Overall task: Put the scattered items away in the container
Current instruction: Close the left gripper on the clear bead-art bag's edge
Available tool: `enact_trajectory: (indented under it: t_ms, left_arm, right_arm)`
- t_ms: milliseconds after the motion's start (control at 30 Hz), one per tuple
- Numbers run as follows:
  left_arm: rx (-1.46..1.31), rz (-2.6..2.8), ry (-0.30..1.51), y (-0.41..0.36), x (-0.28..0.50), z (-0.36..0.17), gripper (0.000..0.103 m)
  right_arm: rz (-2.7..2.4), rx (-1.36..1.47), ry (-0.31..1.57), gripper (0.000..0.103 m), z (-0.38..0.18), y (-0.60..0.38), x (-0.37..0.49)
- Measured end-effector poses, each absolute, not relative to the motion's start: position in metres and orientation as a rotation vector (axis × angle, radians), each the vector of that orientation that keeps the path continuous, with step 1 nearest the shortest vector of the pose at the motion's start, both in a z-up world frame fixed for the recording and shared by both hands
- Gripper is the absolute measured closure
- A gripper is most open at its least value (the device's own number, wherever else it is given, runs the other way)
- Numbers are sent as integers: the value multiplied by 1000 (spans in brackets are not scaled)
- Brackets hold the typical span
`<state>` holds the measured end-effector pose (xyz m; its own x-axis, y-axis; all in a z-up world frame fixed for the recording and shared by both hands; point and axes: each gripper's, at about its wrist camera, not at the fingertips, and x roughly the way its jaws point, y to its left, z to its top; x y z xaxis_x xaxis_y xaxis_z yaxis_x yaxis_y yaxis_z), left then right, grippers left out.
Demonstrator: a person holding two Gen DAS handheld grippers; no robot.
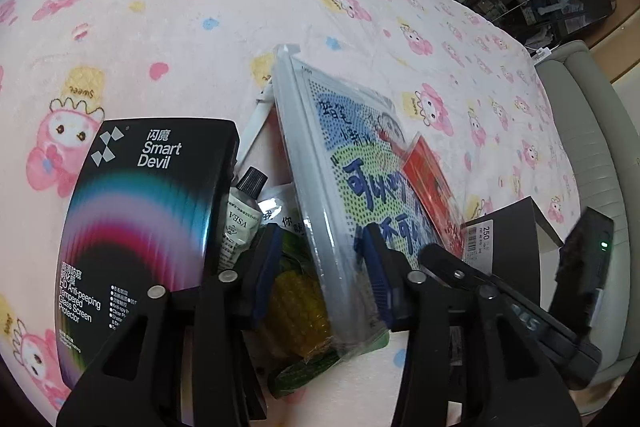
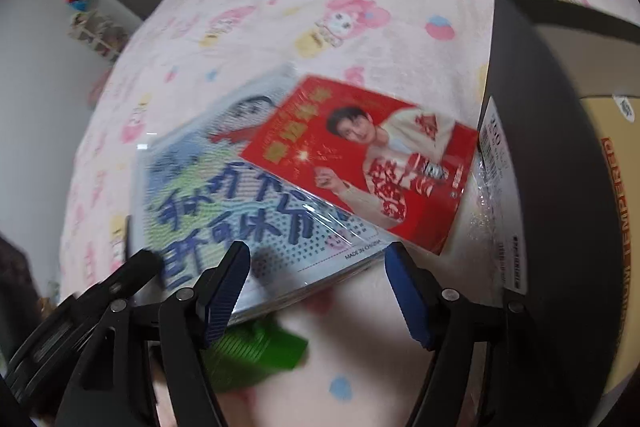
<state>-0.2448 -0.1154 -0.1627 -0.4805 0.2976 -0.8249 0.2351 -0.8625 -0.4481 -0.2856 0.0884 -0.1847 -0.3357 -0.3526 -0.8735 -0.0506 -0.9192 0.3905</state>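
Observation:
Scattered items lie on a pink cartoon bedsheet (image 1: 180, 27). A flat dotted pixel-art board in clear wrap (image 1: 344, 163) lies tilted, with a red photo packet (image 1: 432, 195) on it. Both also show in the right wrist view, the board (image 2: 208, 195) and the packet (image 2: 360, 159). My left gripper (image 1: 324, 267) is open, its fingers either side of the board's near edge. Under the board sit a yellow corn packet (image 1: 296, 311) and a small tube (image 1: 240, 219). My right gripper (image 2: 316, 291) is open and empty, just before the board's edge. A dark box (image 2: 560, 147) stands at the right.
A black Smart Devil screen-protector box (image 1: 148, 223) lies left of the left gripper. A green wrapper (image 2: 256, 351) lies under the board. The other gripper's body (image 1: 580, 267) shows at the right, in front of a grey bed edge (image 1: 588, 131).

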Motion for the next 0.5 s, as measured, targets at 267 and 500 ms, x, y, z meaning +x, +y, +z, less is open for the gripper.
enact_trajectory:
  t_ms: [267,500]
  left_arm:
    - [-1561,2524,-850,-117,-243,-160,72]
    - [-1557,2501,-902,-123,-238,-157,78]
  right_arm:
    - [-2304,1530,-424,54,-165,76,-280]
    - [-2324,1459,-291,60,-141,58,-276]
